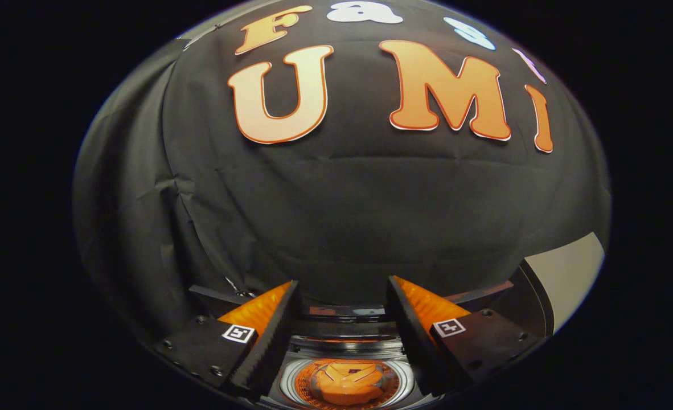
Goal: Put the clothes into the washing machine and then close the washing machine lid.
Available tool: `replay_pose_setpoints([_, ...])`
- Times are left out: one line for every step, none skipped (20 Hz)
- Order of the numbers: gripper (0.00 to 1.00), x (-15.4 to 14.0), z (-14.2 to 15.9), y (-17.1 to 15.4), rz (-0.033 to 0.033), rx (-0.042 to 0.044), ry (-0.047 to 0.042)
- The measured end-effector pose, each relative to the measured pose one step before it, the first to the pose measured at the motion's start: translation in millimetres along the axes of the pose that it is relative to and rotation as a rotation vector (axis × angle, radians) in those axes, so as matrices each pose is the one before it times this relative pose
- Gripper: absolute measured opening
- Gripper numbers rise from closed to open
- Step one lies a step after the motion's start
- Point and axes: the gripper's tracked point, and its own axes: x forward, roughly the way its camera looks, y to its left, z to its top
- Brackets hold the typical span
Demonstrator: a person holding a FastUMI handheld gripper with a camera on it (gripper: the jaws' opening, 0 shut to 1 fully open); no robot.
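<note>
Your gripper (pixel 342 336) sits nearest, its two fingers spread well apart with nothing between them. Below and between the fingers you look down into the washing machine (pixel 348 341), whose round drum opening shows ringed in pale metal. Orange clothes (pixel 349 384) lie bunched at the bottom of the drum. Just ahead of the fingertips runs the machine's dark back rim. To the right, beyond the right finger, a pale panel with a dark edge (pixel 567 273) stands tilted; whether it is the lid is unclear. Farthest off hangs the booth's black cloth wall (pixel 342 216).
</note>
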Motion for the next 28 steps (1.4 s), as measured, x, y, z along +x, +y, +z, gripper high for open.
replay_pose_setpoints([0.98,-0.97,-0.57,-0.79,-0.00142,0.00042,-0.00555])
replay_pose_setpoints([0.98,-1.77,-2.03,0.36,-0.00092,-0.00051,-0.00443])
replay_pose_setpoints([0.98,-2.30,-2.16,-0.02,0.00045,-0.00207,-0.00453])
replay_pose_setpoints([0.98,-6.26,-1.93,0.81,0.00033,-0.00125,-0.00598])
replay_pose_setpoints([0.98,-3.10,-1.81,0.67,-0.00152,0.00237,-0.00838])
replay_pose_setpoints([0.98,-2.42,-1.96,-0.44,-0.00272,0.00047,-0.00799])
replay_pose_setpoints([0.98,-2.40,-2.74,0.76,-0.00074,-0.00995,-0.00608])
replay_pose_setpoints([0.98,-4.06,-2.52,0.65,-0.00064,-0.00286,-0.00551])
replay_pose_setpoints([0.98,-3.44,-2.12,-0.57,0.00053,0.00036,-0.00416])
replay_pose_setpoints([0.98,-2.92,-2.68,-0.09,-0.00072,0.00089,-0.00533])
replay_pose_setpoints([0.98,-3.24,-2.42,0.46,-0.00281,0.00620,-0.00528])
replay_pose_setpoints([0.98,-5.33,-2.70,0.75,-0.00411,-0.00262,-0.00775])
replay_pose_setpoints([0.98,-4.18,-2.95,1.38,-0.00212,-0.00930,-0.01262])
replay_pose_setpoints([0.98,-4.93,-2.31,0.45,-0.00059,-0.00473,-0.01585])
replay_pose_setpoints([0.98,-2.01,-2.27,0.82,0.00003,0.00154,-0.01685])
replay_pose_setpoints([0.97,-0.08,1.06,0.42,0.00088,-0.00196,-0.01447])
replay_pose_setpoints([0.98,0.51,-1.42,0.62,-0.00082,-0.00496,-0.01531])
replay_pose_setpoints([0.97,-4.21,-1.43,0.18,-0.00208,-0.00315,-0.01321])
replay_pose_setpoints([0.98,-2.78,-2.95,-0.37,-0.00324,0.00011,-0.00656])
replay_pose_setpoints([0.98,-4.26,-3.11,-1.27,-0.00152,0.00030,-0.00524])
replay_pose_setpoints([0.98,-1.77,-2.69,0.28,-0.00093,-0.00157,-0.00293])
replay_pose_setpoints([0.98,-3.28,-0.54,-0.87,0.00092,-0.00255,-0.00254])
replay_pose_setpoints([0.98,-1.82,-1.00,0.17,0.00047,-0.00057,-0.00109])
replay_pose_setpoints([0.98,-3.24,-1.01,0.63,0.00107,0.00089,-0.00094])
replay_pose_setpoints([0.98,-0.83,-1.65,0.17,0.00223,0.00425,-0.00229])
replay_pose_setpoints([0.98,0.46,-1.58,0.59,0.00013,0.00266,-0.00170])
replay_pose_setpoints([0.98,-2.07,2.26,2.37,-0.00222,-0.00099,-0.00259])
replay_pose_setpoints([0.98,-1.02,-2.30,-1.10,-0.00222,-0.00331,-0.00451])
